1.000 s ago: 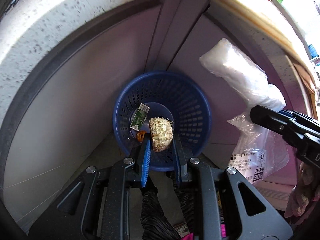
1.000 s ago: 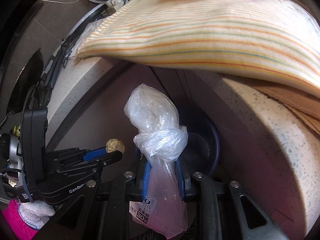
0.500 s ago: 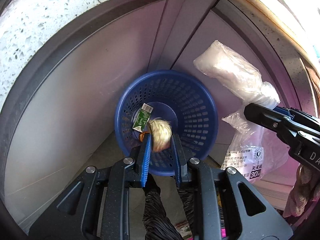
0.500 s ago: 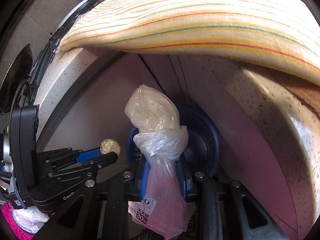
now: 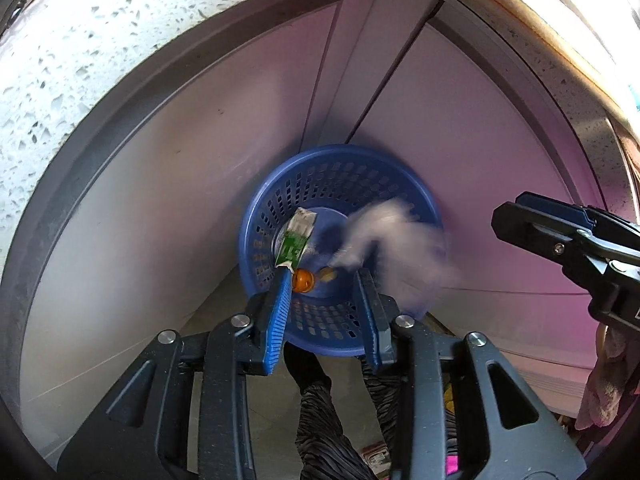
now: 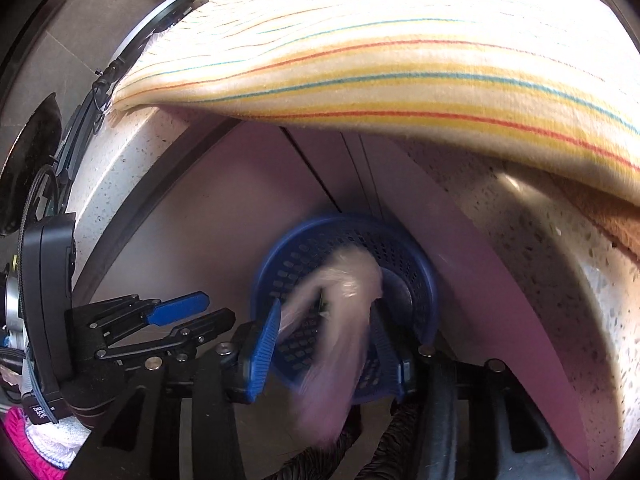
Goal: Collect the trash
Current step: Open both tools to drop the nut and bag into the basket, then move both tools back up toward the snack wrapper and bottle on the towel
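Both loads have left the jaws since half a second ago: the pale crumpled ball that sat pinched in the left gripper (image 5: 324, 280) is gone from between its fingers, and the knotted plastic bag (image 6: 340, 320) that the right gripper (image 6: 328, 344) clamped upright is now a pale smear tumbling across the blue basket (image 5: 404, 168); both grippers stand spread wide and grasp nothing, the left seen over the near rim of the basket and the right, from the left wrist view, off to the right side with its jaws parted (image 5: 520, 224); the step in hand is the drop itself, trash released over the bin; the bag shows as a blur (image 5: 384, 232) over the right half of the basket mouth, too smeared to say whether it touches the wall yet; on the basket floor lie a green and white sachet (image 5: 296, 240), an orange round piece (image 5: 303, 279) just beside it and a small yellowish scrap (image 5: 328, 275) (whether that scrap is the ball is not clear); the basket sits on the floor in the corner where the pale cabinet panels (image 5: 192, 184) meet, below the speckled counter edge (image 5: 80, 60) with a striped cloth (image 6: 400, 60) hanging over it; the next move probably calls for lifting both grippers clear of the rim, checking that the bag lands inside rather than draping over the right lip, then returning to the counter for whatever trash is left.
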`<state>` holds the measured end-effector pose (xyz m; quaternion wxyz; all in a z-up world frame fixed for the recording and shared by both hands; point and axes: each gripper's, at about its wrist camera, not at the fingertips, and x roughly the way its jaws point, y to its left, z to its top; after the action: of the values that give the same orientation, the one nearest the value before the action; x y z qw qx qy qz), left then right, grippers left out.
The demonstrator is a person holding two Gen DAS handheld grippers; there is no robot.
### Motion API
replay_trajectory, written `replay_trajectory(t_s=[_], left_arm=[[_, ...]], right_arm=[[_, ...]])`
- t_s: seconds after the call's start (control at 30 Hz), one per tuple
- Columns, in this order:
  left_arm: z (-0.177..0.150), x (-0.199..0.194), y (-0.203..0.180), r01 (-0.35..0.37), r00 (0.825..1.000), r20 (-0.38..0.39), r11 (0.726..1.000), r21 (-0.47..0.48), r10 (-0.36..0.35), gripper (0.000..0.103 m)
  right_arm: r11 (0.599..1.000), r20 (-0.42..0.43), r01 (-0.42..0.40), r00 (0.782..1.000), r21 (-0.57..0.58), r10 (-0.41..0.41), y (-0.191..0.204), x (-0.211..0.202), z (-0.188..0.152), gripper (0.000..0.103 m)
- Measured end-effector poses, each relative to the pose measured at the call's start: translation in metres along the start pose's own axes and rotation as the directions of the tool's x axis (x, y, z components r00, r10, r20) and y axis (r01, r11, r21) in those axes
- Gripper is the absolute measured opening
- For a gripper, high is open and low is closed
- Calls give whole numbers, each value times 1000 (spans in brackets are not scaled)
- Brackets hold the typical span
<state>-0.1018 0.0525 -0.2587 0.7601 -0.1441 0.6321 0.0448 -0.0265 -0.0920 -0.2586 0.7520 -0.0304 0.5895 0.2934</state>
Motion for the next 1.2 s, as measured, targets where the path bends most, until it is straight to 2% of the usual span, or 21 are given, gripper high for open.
replay_trajectory(t_s=[0.37, 0.6, 0.8, 0.93, 1.03, 1.13, 1.17, 1.2], left_arm=[[1, -17, 4, 6, 999, 38, 1000, -10, -5, 32], [4, -52, -2, 14, 993, 118, 1000, 5, -15, 32], [19, -89, -15, 35, 978, 206, 999, 29, -41, 32], [35, -110, -26, 48, 963, 262, 998, 46, -58, 32], [49, -121, -37, 63, 952, 295, 996, 67, -80, 42], [68, -133, -48, 75, 941, 322, 993, 92, -101, 42], [74, -137, -52, 81, 938, 329, 991, 103, -110, 45], [80, -140, -58, 83, 934, 337, 990, 113, -117, 48]], right_arm=[[1000, 3, -22, 1000, 3, 22, 9, -11, 3, 50], [998, 46, -60, 997, -23, 61, 10, -45, 4, 62], [993, 96, -102, 990, -60, 108, 11, -85, 4, 73], [991, 144, -103, 983, -80, 114, 5, -115, 9, 73], [992, 186, -95, 977, -78, 108, -8, -137, 13, 74], [994, 230, -83, 969, -65, 96, -23, -157, 20, 80], [995, 246, -79, 965, -59, 91, -28, -164, 23, 85], [996, 266, -76, 960, -52, 87, -35, -171, 26, 85]])
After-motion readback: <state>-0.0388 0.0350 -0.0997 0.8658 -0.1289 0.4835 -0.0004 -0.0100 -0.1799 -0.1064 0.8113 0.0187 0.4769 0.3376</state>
